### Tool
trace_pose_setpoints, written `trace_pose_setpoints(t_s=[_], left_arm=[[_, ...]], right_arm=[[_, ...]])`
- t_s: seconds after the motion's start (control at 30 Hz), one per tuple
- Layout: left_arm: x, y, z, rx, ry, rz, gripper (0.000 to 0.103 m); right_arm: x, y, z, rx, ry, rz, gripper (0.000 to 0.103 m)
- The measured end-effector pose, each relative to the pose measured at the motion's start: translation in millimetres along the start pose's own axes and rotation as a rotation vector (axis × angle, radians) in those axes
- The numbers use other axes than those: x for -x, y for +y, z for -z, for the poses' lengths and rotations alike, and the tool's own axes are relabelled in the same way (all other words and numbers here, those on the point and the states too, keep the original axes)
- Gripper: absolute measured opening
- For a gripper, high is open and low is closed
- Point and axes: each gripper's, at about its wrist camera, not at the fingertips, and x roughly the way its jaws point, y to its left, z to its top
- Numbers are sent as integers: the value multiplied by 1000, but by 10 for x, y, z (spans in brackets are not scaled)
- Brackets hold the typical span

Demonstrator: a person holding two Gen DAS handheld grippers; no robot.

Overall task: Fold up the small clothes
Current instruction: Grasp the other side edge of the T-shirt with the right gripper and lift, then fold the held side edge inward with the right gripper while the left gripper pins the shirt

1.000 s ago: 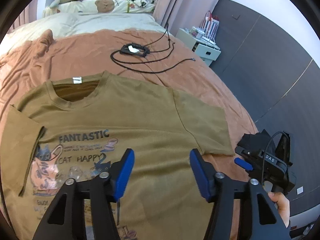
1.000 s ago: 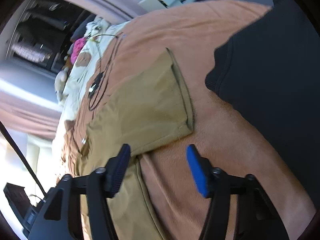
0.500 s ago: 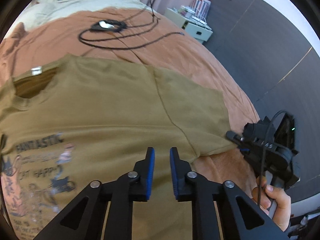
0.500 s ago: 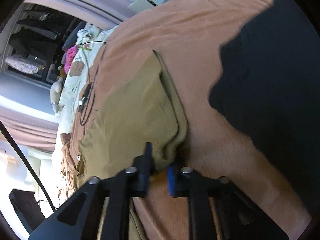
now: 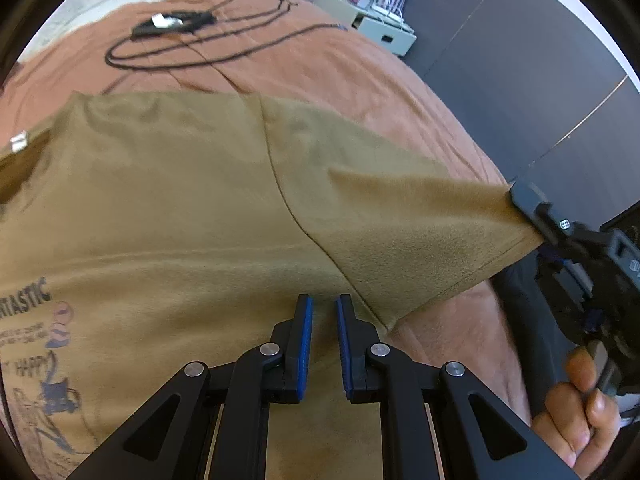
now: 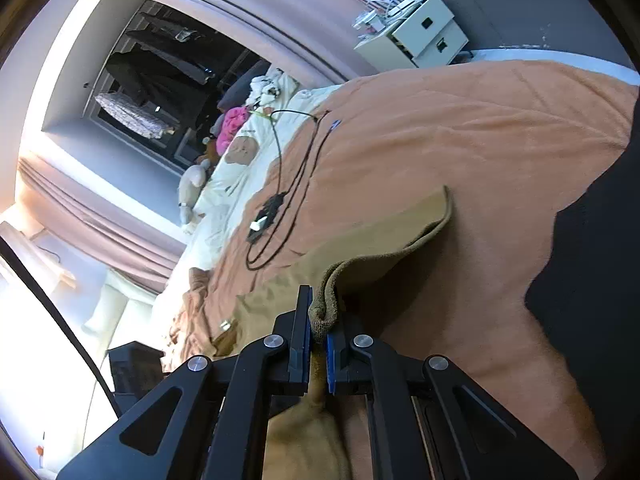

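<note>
An olive-brown T-shirt (image 5: 180, 208) with a cat print lies face up on an orange-brown bedspread (image 5: 340, 72). My left gripper (image 5: 322, 320) has its jaws nearly closed, low over the shirt's body near the right armpit; whether it pinches cloth I cannot tell. My right gripper (image 6: 318, 328) is shut on the hem of the shirt's right sleeve (image 6: 384, 240) and holds it lifted off the bed. In the left wrist view the right gripper (image 5: 520, 196) pulls the sleeve (image 5: 420, 216) taut.
A black cable loop with a charger (image 5: 172, 26) lies on the bedspread beyond the shirt. A dark garment (image 6: 600, 280) lies at the bed's right side. A white nightstand (image 6: 416, 36) stands past the bed. Pillows and toys (image 6: 236, 136) are at the headboard.
Both grippers closed from wide open. The right one took hold of the sleeve hem and lifted it. The left one moved right toward the armpit seam.
</note>
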Motion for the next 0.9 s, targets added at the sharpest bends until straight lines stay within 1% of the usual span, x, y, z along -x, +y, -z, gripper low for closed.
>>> trace_pose_setpoints(t_s=[0.1, 0.3, 0.37, 0.43, 0.5, 0.6, 0.63, 0.73, 0.9], left_arm=[[-84, 6, 5, 14, 6, 5, 14], [-179, 115, 77, 115, 20, 97, 11], [-175, 121, 113, 134, 25, 123, 11], [-171, 129, 139, 153, 32, 149, 6], [-175, 152, 151, 183, 34, 175, 5], [-220, 164, 123, 201, 35, 180, 4], [-245, 167, 106, 211, 35, 183, 3], [-295, 175, 82, 220, 30, 182, 0], [-305, 196, 94, 226, 22, 190, 0]], right_arm=[[30, -39, 28, 3, 14, -33, 2], [-175, -255, -24, -42, 61, -105, 2], [-203, -295, -35, -39, 68, -104, 2], [-228, -322, -63, -43, 72, -110, 2], [-252, -304, -84, -46, 75, -120, 2], [-250, -319, -88, -45, 80, -125, 2], [-256, -335, -91, -50, 84, -125, 2], [-301, -365, -85, -88, 105, -131, 2], [-349, -350, -86, -98, 129, -147, 2]])
